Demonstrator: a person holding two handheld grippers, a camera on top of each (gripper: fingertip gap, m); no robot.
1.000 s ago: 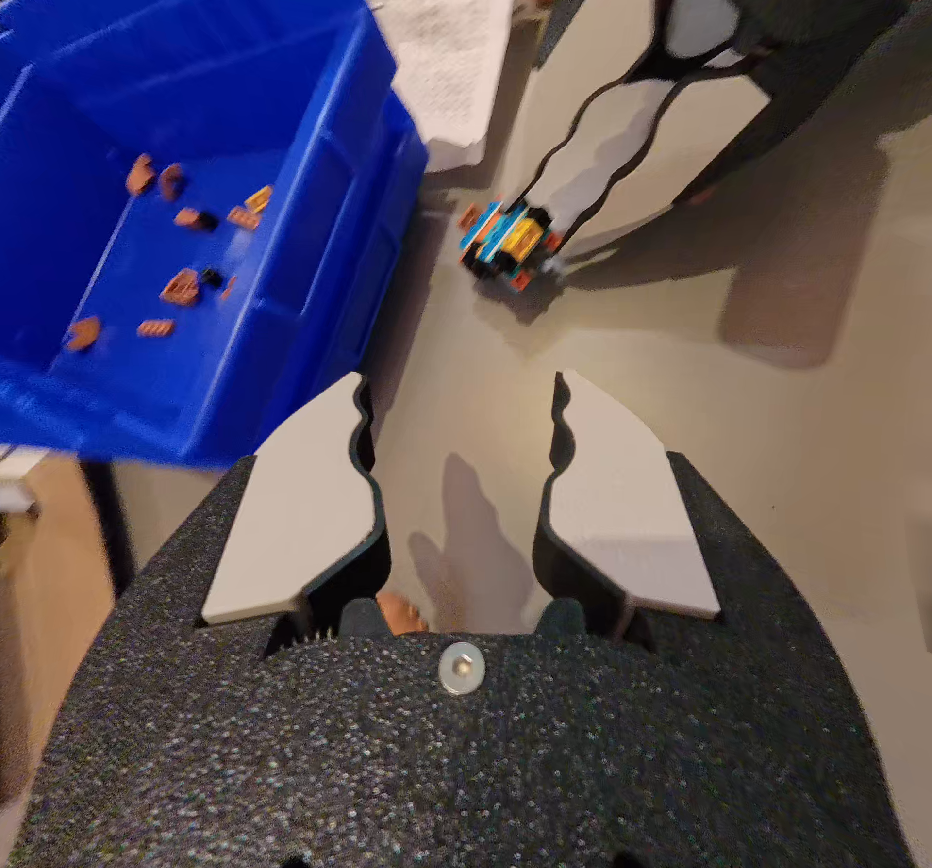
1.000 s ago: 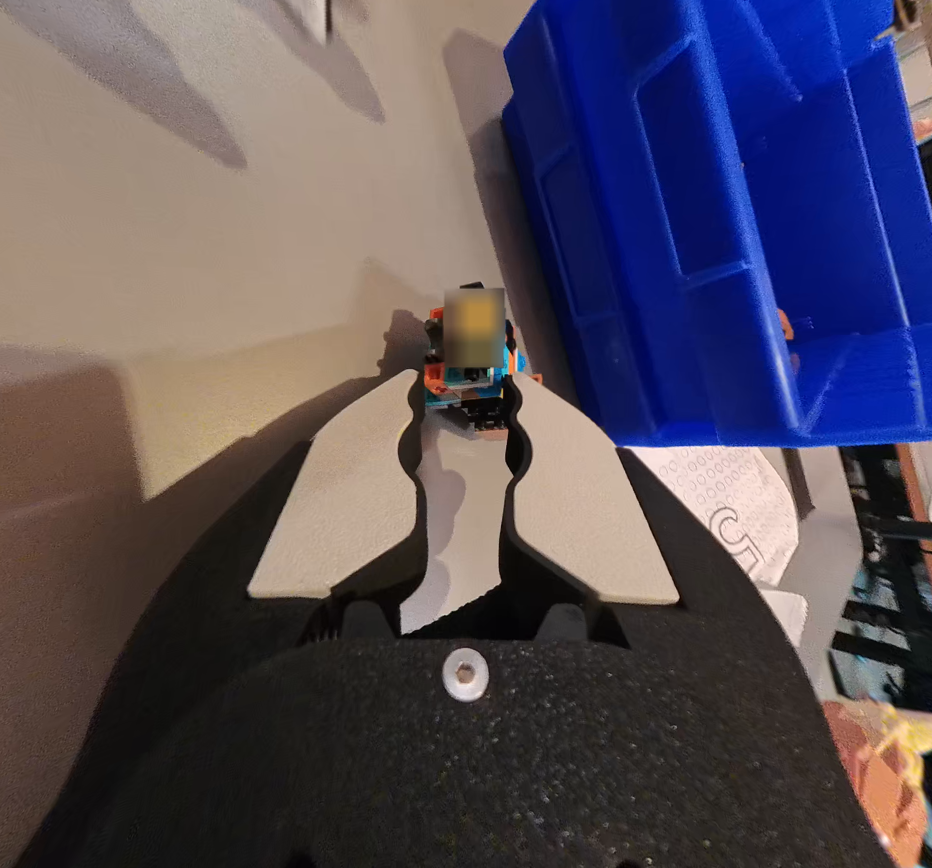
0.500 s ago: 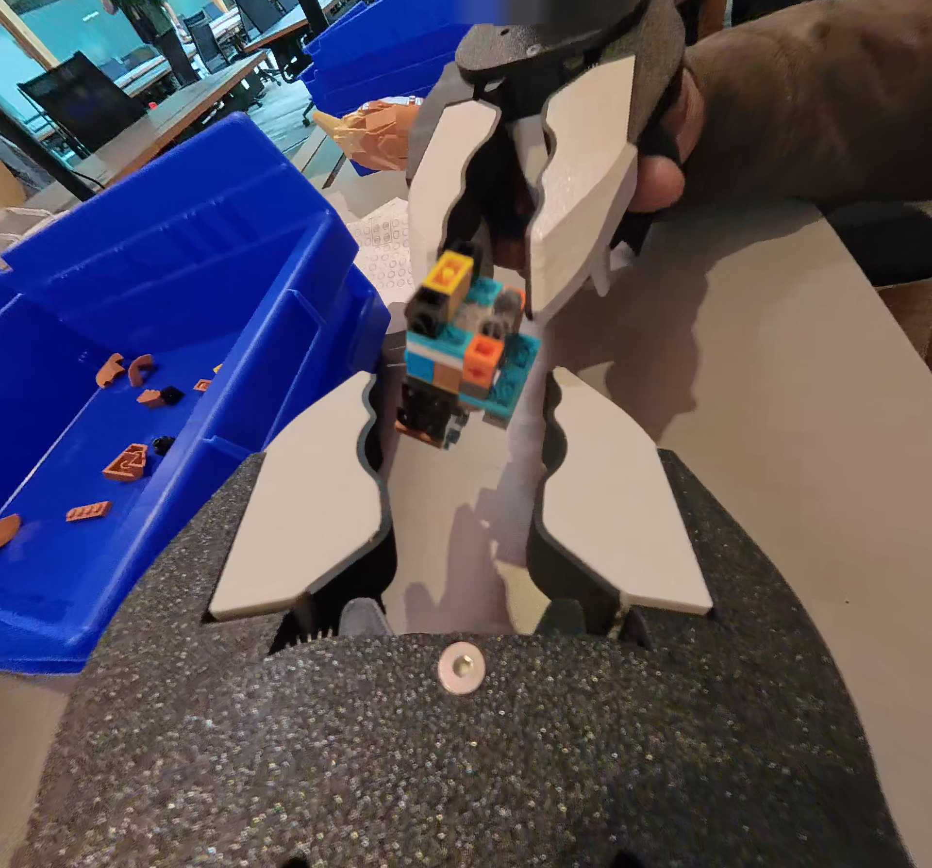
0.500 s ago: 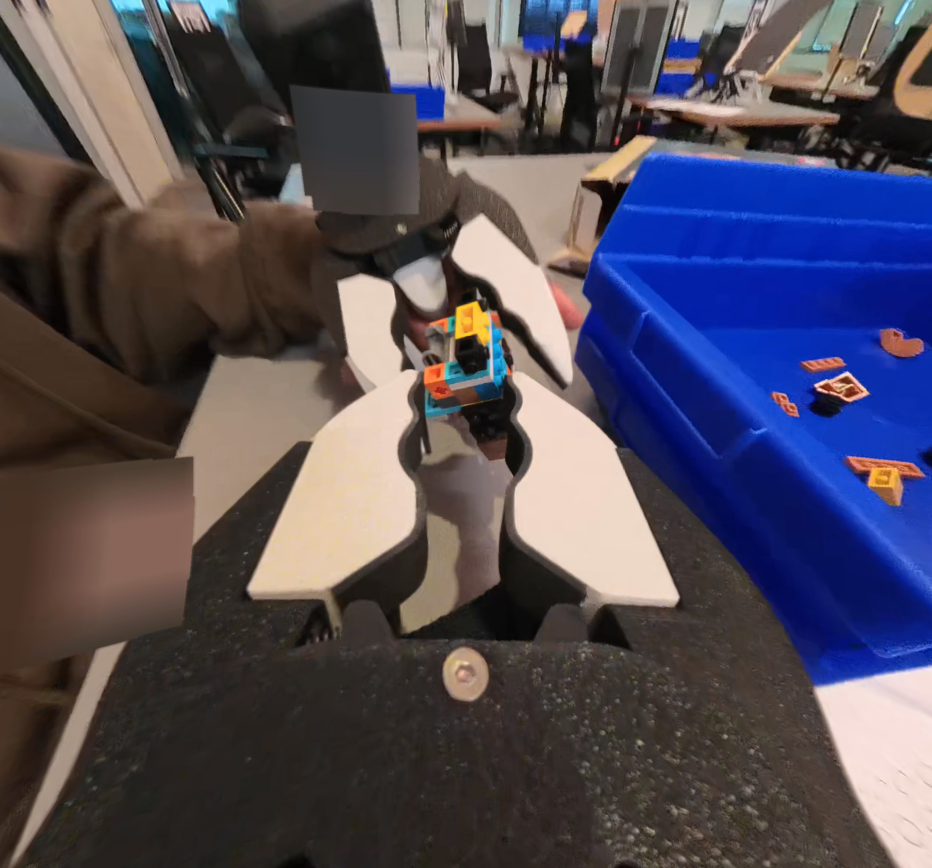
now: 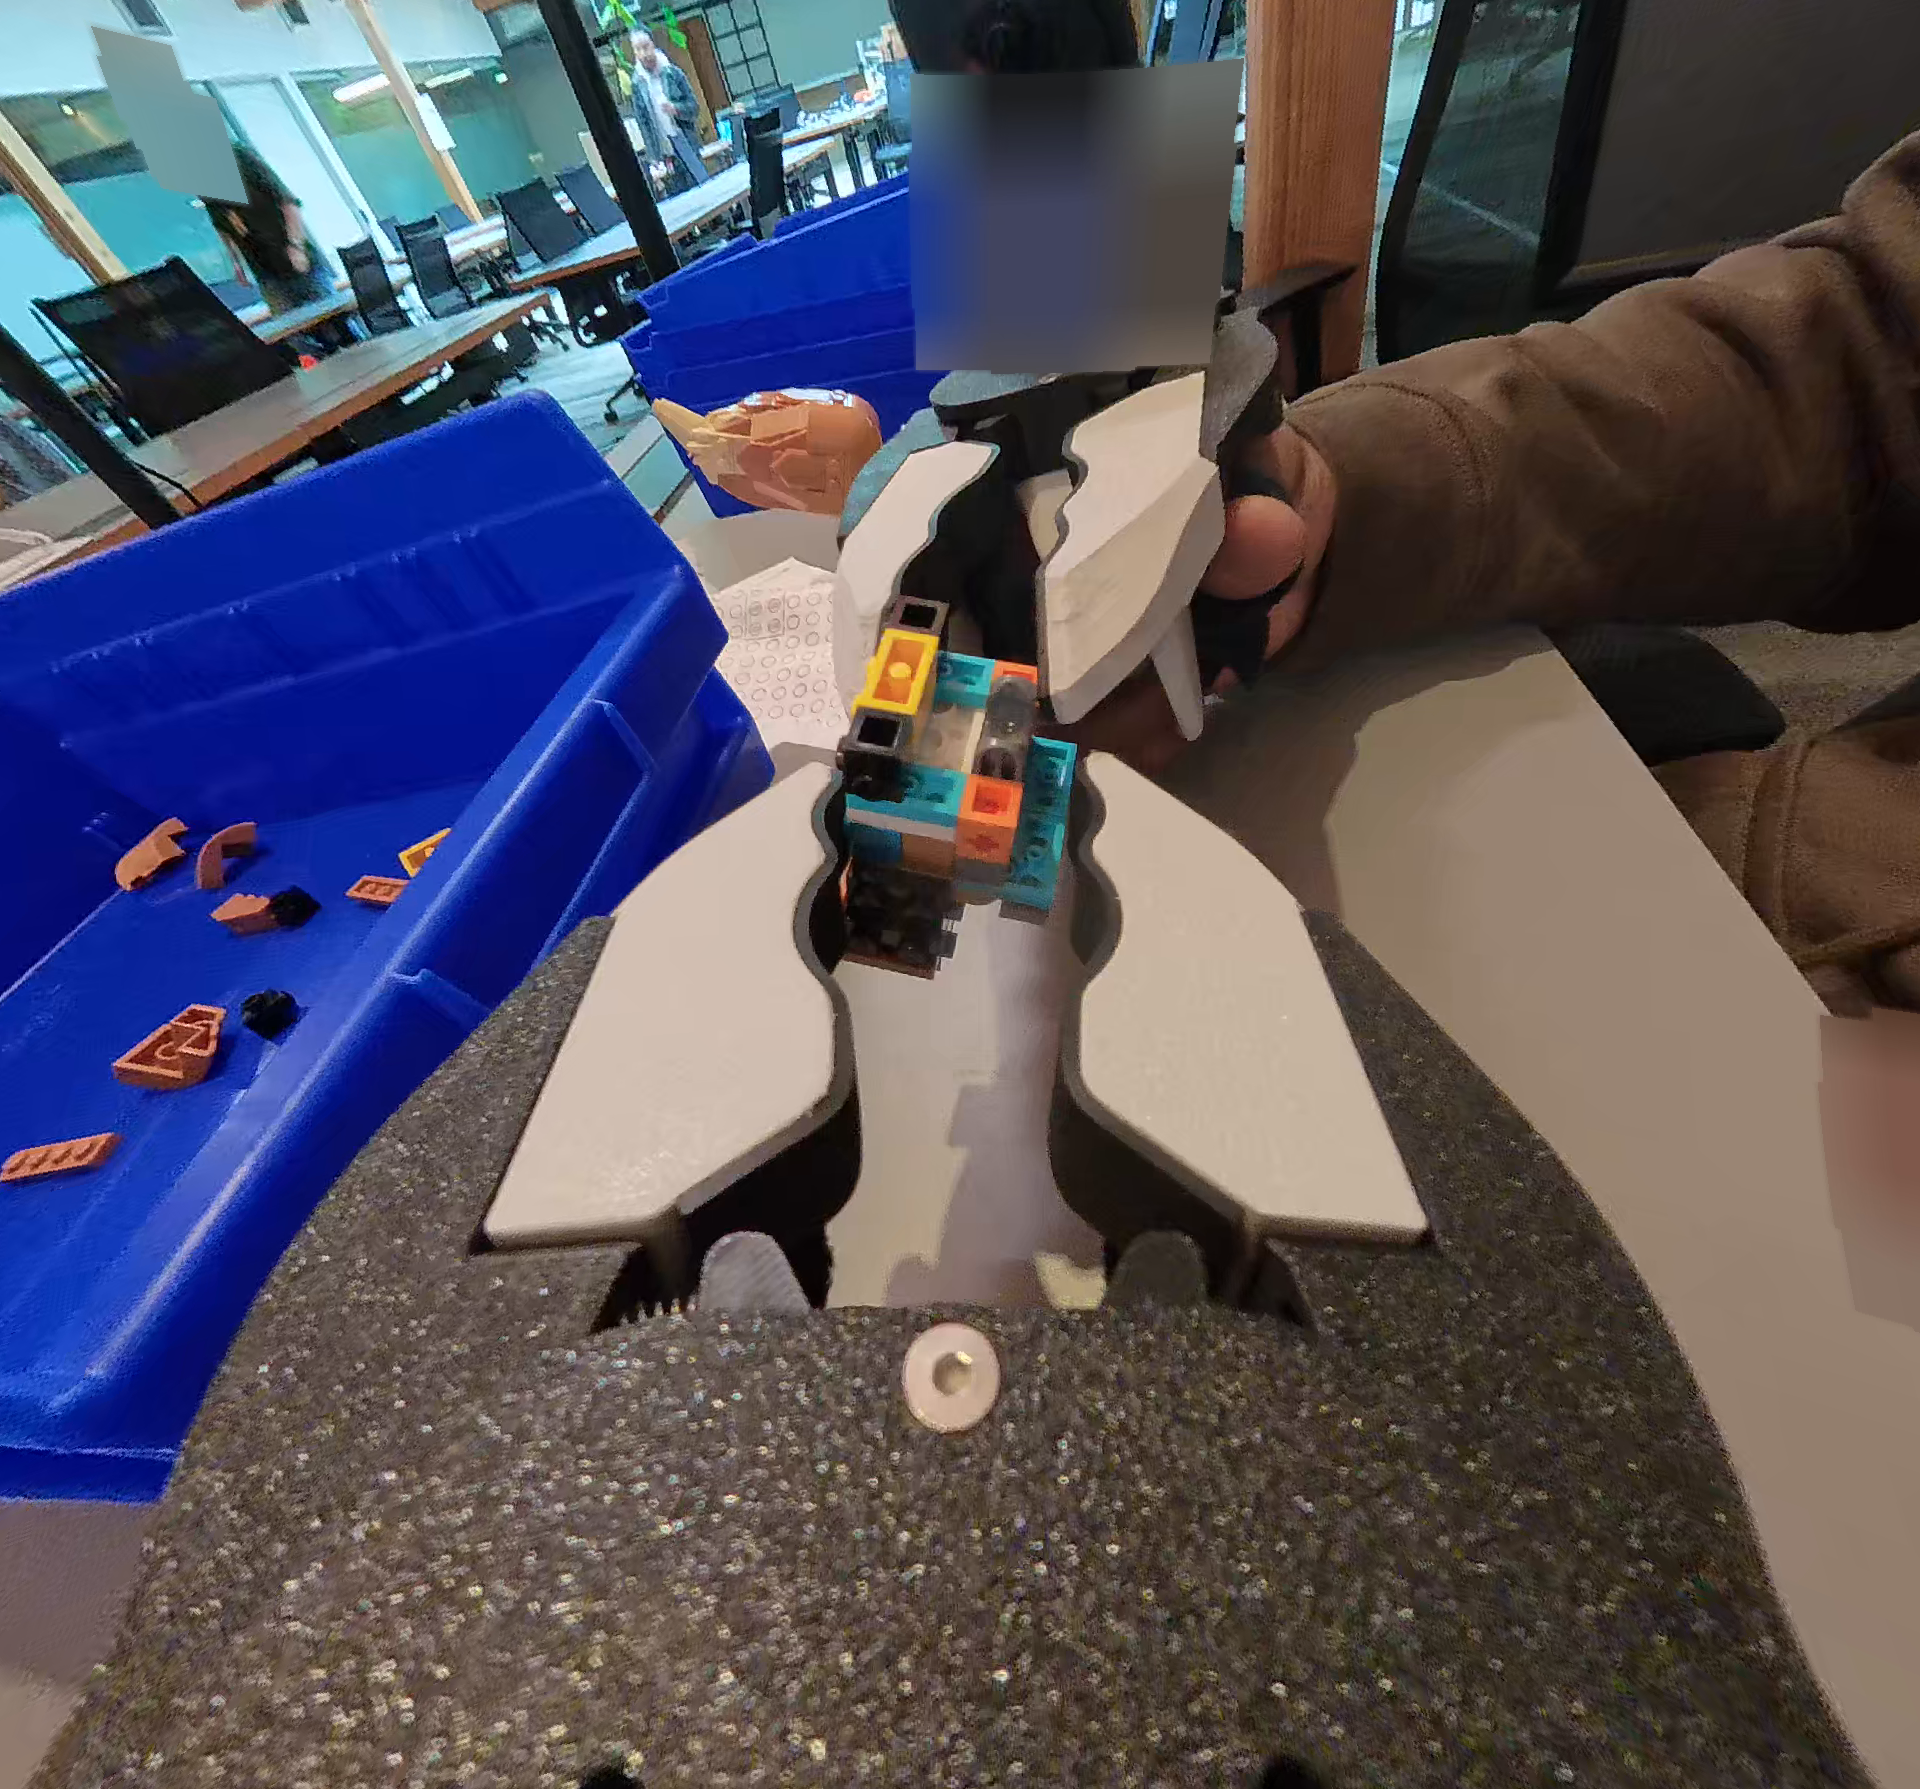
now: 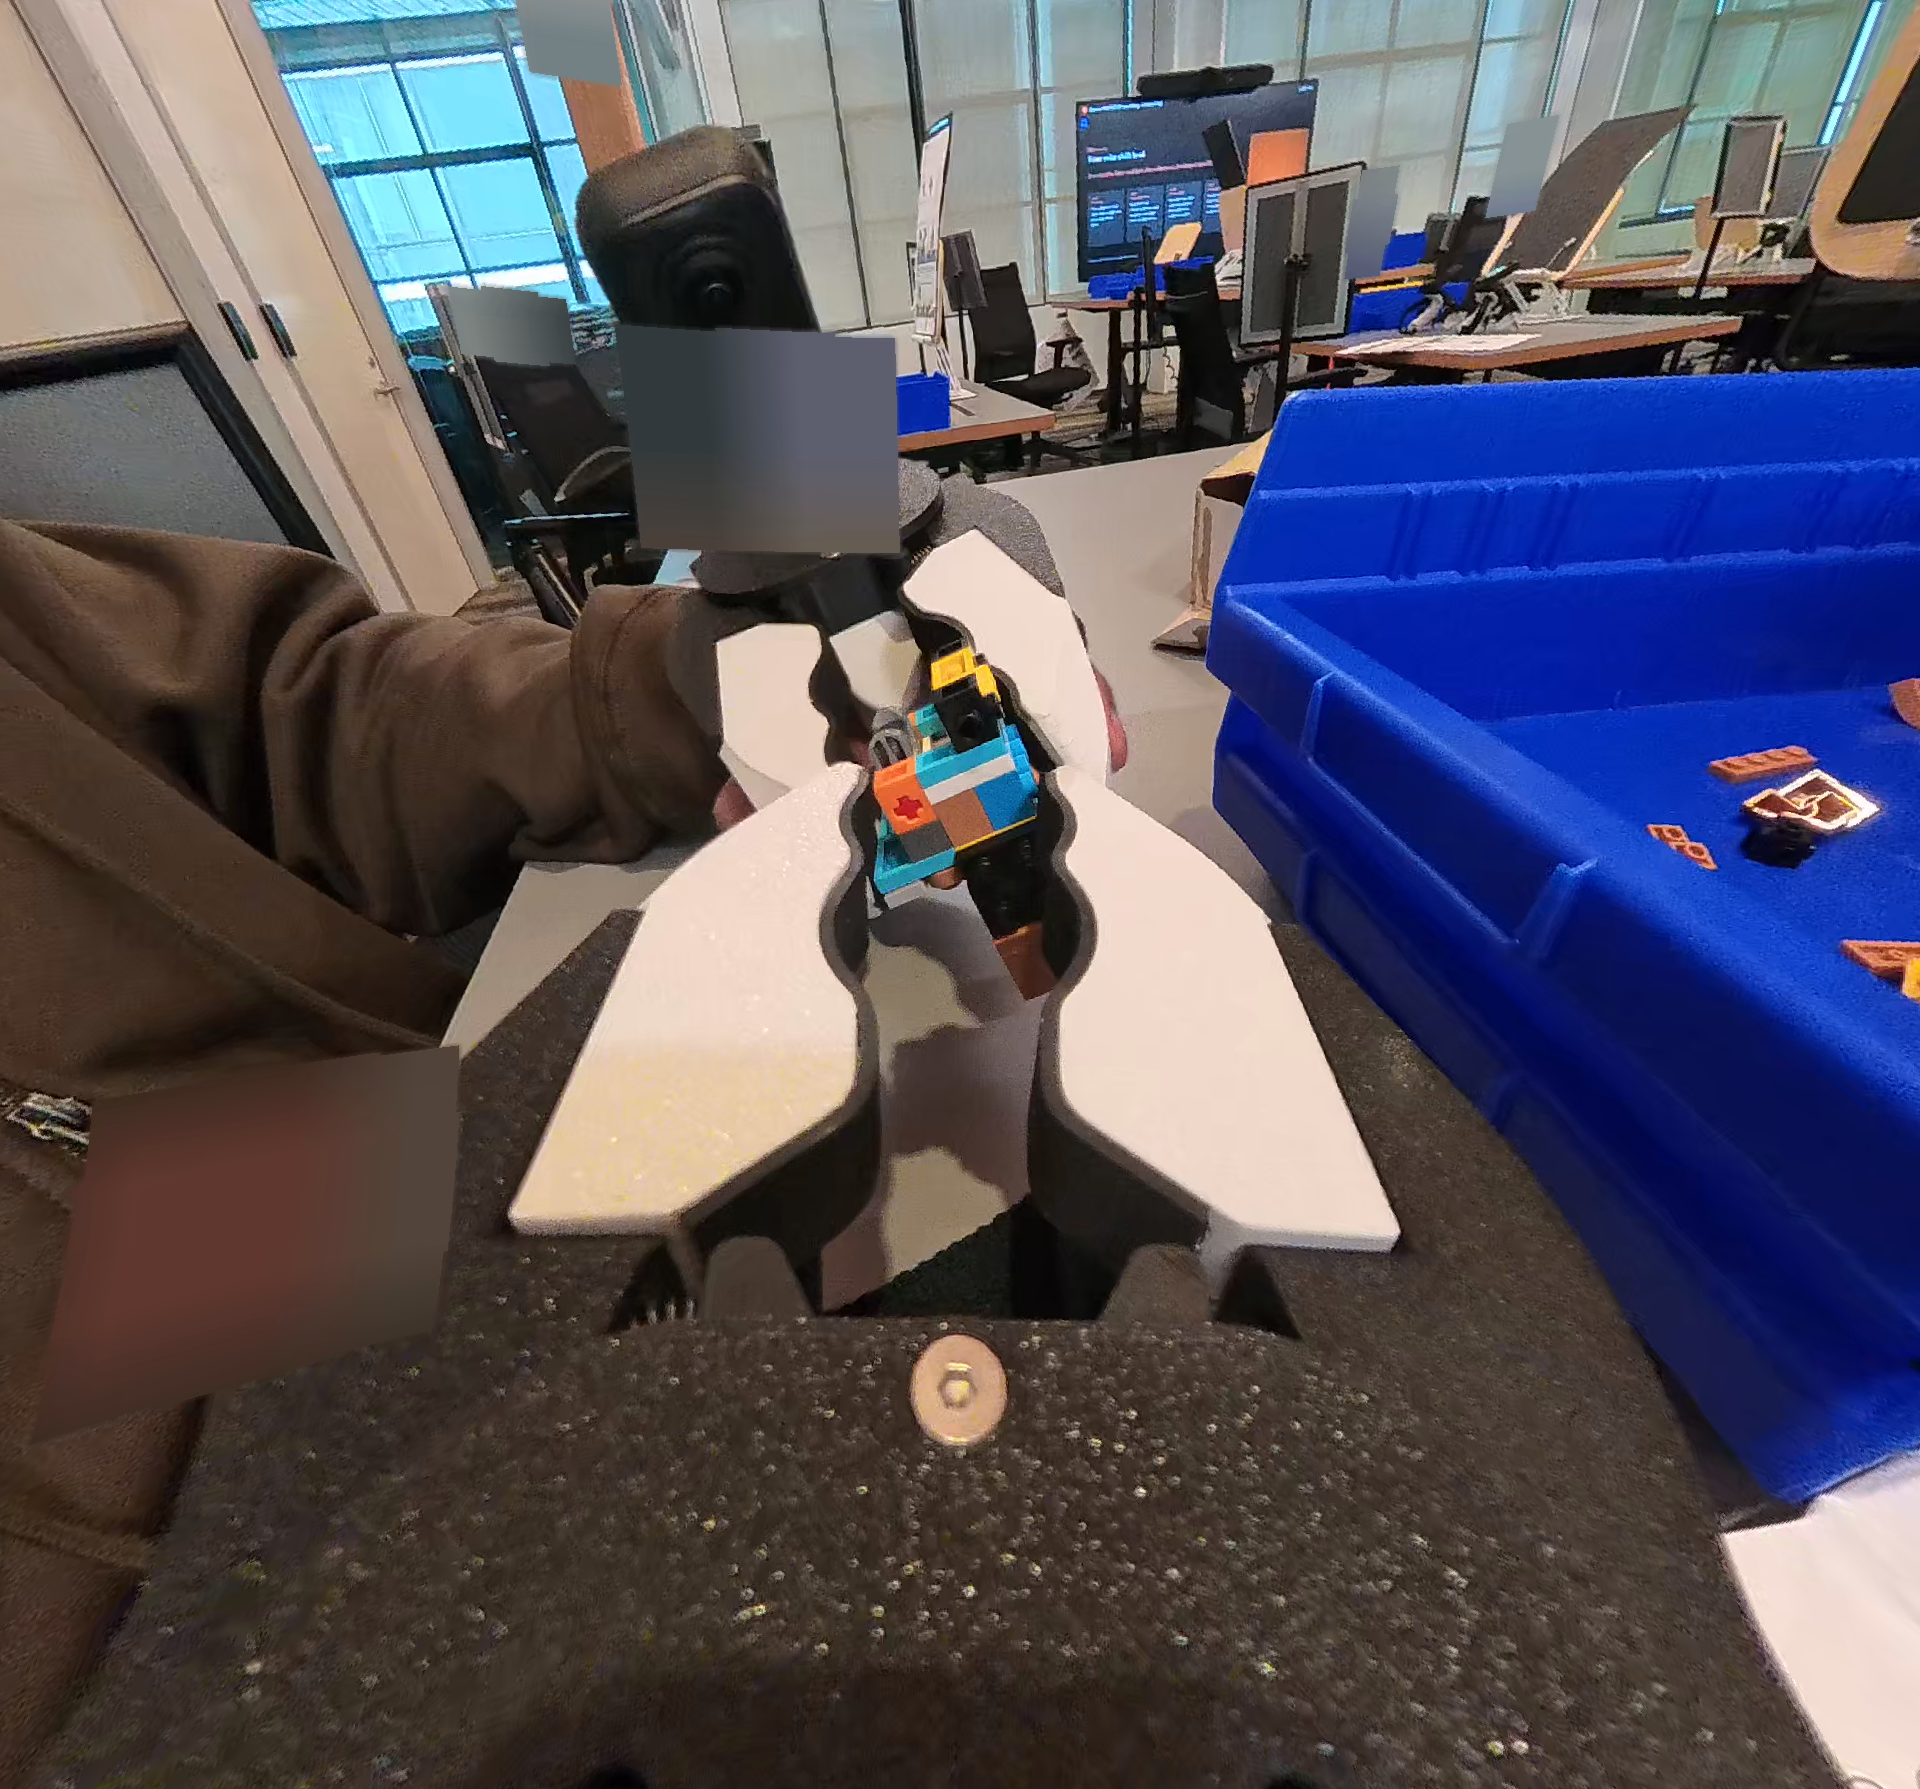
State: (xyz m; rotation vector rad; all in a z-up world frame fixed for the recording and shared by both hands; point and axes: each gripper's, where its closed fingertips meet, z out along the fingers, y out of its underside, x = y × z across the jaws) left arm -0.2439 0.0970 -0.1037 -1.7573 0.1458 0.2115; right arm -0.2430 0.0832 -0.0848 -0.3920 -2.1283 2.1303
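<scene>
A small brick model (image 5: 956,804) of teal, orange, yellow, black and brown bricks hangs in the air above the grey table (image 5: 1507,908). My left gripper (image 5: 951,794) has its two fingertips against the model's sides, the left pad on the black bricks and the right pad on the teal ones. My right gripper (image 6: 951,794) is shut on the same model (image 6: 951,804) from the opposite side, pads on the orange and blue faces. Each gripper shows in the other's view: the right gripper (image 5: 966,659) and the left gripper (image 6: 920,752).
A large blue bin (image 5: 416,700) stands to the left, on the right in the right wrist view (image 6: 1558,596), with several loose brown and black pieces (image 5: 171,1053) on its floor. A printed sheet (image 5: 779,638) and a bag of brown pieces (image 5: 779,451) lie behind. A person's brown sleeve (image 5: 1558,492) reaches in from the right. My left and right fingertips are right by each other.
The right gripper lifted the model off the table and brought it up to the left gripper. The left jaws narrowed around the model until they met its sides.
</scene>
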